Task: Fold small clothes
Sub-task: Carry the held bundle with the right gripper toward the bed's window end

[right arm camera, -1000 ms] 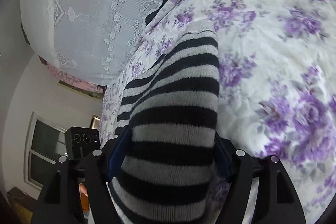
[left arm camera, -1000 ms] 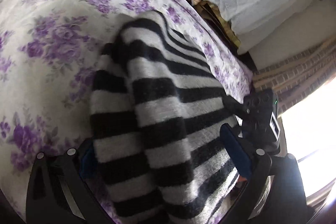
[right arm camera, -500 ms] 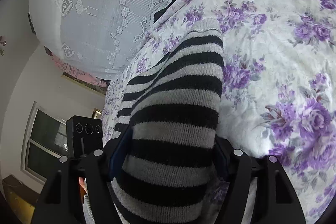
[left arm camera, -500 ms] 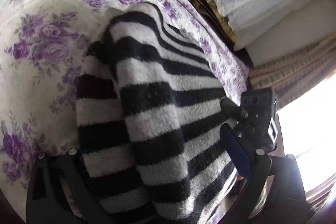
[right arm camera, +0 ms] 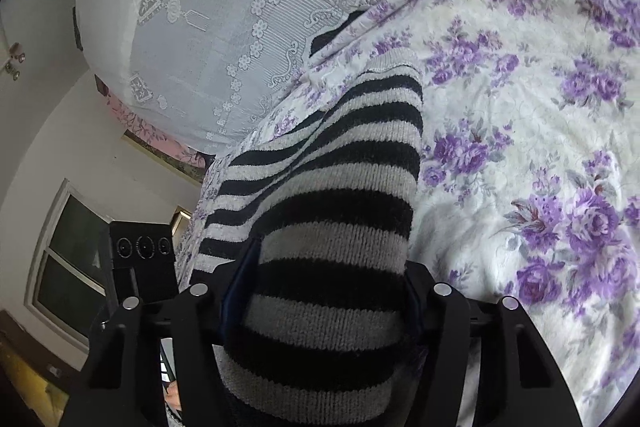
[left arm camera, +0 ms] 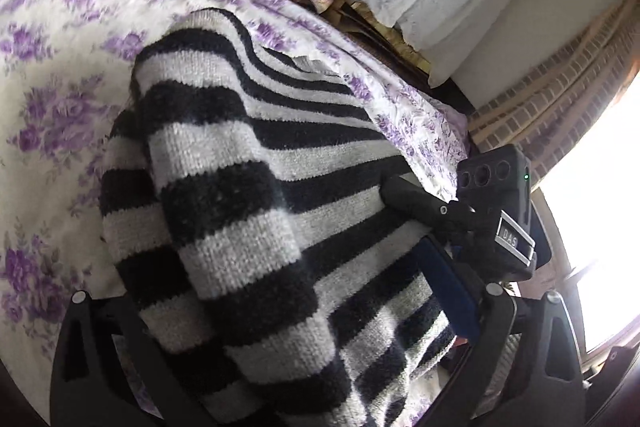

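Two handheld grippers work a black-and-grey striped sweater (left arm camera: 256, 187) across a bed with a purple-flowered sheet (left arm camera: 52, 75), in what looks like the early gathering stage of a fold: the garment is bunched, not yet laid flat or squared.

The right gripper (right arm camera: 324, 291) has a thick roll of the knit, probably a sleeve or a side edge, filling the gap between its jaws. The jaws have just been closing on it, and both blue pads now press against the fabric, so the grip reads as clamped on the sweater. From the jaws the striped roll runs straight ahead and away, tapering to a ribbed end that lies on the sheet.

The left gripper (left arm camera: 288, 311) stands with its jaws wide apart. The sweater lies heaped between and over them, spilling forward; the right-hand pad shows clear of the cloth, while the left-hand one is hidden under the folds, so no grip is evident. The right gripper's body shows just beyond that jaw, close against the knit.

The next move, by this reading, calls for the left jaws to close on an edge of the sweater so both hands can lift, spread and lay it flat ahead of them before folding it over.
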Demonstrator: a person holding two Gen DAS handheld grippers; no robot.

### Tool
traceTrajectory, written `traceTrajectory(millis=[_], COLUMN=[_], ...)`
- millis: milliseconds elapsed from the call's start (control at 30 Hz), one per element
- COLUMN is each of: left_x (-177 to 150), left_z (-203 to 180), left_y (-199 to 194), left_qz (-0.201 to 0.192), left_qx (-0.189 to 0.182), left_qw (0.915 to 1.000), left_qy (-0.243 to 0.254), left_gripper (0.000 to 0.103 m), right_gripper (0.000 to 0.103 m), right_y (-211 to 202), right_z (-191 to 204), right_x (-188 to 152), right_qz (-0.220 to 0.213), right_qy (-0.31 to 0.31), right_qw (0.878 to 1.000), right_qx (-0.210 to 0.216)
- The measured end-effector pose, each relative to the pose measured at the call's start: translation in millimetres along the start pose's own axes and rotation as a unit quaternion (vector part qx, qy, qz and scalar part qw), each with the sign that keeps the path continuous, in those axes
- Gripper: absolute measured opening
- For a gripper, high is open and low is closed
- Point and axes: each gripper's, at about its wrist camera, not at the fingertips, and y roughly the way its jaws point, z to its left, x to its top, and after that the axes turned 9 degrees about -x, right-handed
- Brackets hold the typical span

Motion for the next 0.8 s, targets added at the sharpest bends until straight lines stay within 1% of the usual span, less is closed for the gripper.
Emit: traceTrajectory(millis=[33,100,167,233,333,533,800], left_x=[-1,-2,-7,-10,-16,-30,-36], left_z=[-1,-5,-9,-18,-35,-67,-103], left_y=[1,4,2,3,8,31,66], left_qz=[0.001,0.006,0.008,0.011,0.018,0.043,0.075], left_qx=[0.003,0.019,0.029,0.032,0.032,0.035,0.013], left_qw=[1.0000,0.9998,0.9995,0.9993,0.9987,0.9967,0.9946], left_qy=[0.000,0.003,0.009,0.018,0.035,0.058,0.070], left_gripper=[0.095,0.087,0.085,0.084,0.084,0.084,0.084], right_gripper=[0.062,0.061,0.061,0.061,0.061,0.061,0.061], right_y=[-3,-10,-19,-31,-50,-87,-138], right_z=[1,5,5,3,-1,-13,-31], right_x=[-1,-4,-9,-14,-22,-38,-46], right_qz=[-0.003,-0.008,-0.012,-0.016,-0.023,-0.029,-0.053], right_qy=[-0.005,-0.012,-0.017,-0.014,-0.011,-0.013,-0.009], right_qw=[1.000,1.000,1.000,0.999,0.999,0.998,0.996], right_qx=[-0.004,-0.014,-0.022,-0.024,-0.029,-0.047,-0.073])
